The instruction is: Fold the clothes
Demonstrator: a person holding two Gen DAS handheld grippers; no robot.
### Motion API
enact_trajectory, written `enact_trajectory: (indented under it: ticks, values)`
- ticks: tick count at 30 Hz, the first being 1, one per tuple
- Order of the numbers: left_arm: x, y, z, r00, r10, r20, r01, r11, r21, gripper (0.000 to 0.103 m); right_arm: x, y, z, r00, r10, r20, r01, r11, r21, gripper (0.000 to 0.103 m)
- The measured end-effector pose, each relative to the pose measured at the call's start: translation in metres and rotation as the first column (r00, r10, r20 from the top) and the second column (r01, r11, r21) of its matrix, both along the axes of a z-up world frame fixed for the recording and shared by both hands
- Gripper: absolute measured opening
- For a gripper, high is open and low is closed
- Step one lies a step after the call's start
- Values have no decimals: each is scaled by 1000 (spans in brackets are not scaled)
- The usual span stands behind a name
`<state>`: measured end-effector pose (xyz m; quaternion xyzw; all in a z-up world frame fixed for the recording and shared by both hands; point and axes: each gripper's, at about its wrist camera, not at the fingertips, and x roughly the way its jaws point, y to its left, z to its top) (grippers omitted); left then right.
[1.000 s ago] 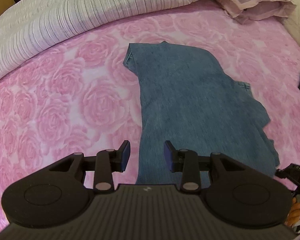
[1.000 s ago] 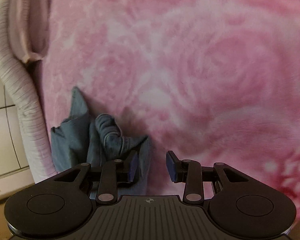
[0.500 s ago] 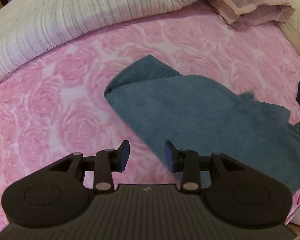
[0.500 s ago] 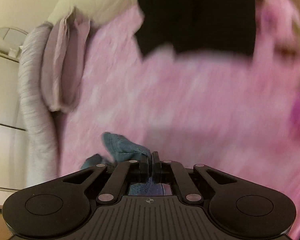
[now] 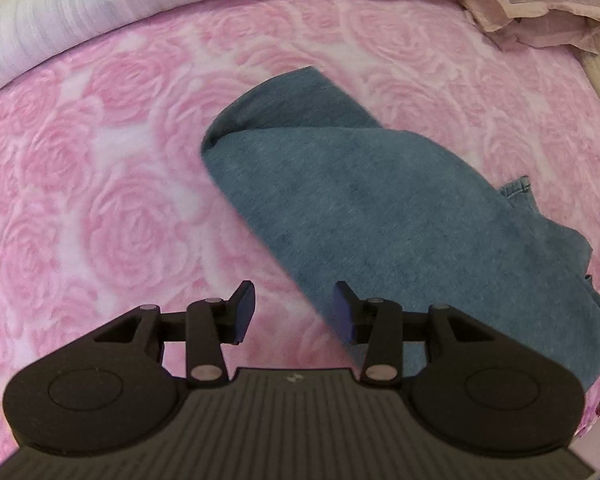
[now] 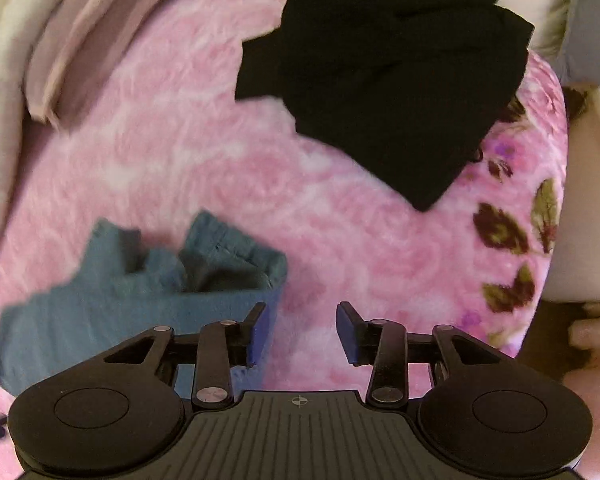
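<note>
A blue-grey garment [image 5: 372, 200] lies folded over on the pink rose-pattern blanket [image 5: 100, 200], stretching from the middle to the lower right of the left wrist view. My left gripper [image 5: 294, 308] is open and empty, hovering over the garment's near edge. In the right wrist view the same garment [image 6: 140, 292] lies at lower left with its hem end bunched. My right gripper [image 6: 302, 330] is open and empty, just right of that end. A black garment [image 6: 388, 72] lies in a heap further back.
A grey striped duvet [image 5: 140, 4] runs along the far side of the bed. A mauve pillow [image 5: 540, 4] sits at the far right corner, also in the right wrist view [image 6: 84, 40]. The bed's edge [image 6: 556, 240] drops off at the right.
My right gripper was shut on the garment's end half a second ago; it has opened, let go and pulled back. The garment now lies slanted and folded over. My left gripper stayed open.
</note>
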<state>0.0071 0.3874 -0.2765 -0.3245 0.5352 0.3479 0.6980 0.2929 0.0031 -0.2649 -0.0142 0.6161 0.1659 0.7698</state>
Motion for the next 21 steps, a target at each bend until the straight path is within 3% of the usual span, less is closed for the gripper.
enact_trajectory:
  ticks: [6, 9, 17, 21]
  values:
    - [40, 2, -9, 997, -78, 18, 79, 997, -17, 39, 13, -19, -14, 981, -162, -109, 166, 986, 31, 41]
    - [67, 4, -16, 995, -95, 22, 96, 995, -30, 39, 23, -26, -12, 976, -190, -110, 194, 980, 30, 41]
    - [144, 43, -38, 999, 44, -8, -44, 993, -112, 40, 45, -31, -18, 976, -186, -113, 192, 981, 42, 41]
    - [184, 64, -60, 992, 63, -112, -74, 993, -95, 43, 53, -31, -21, 980, -170, -100, 175, 984, 43, 41]
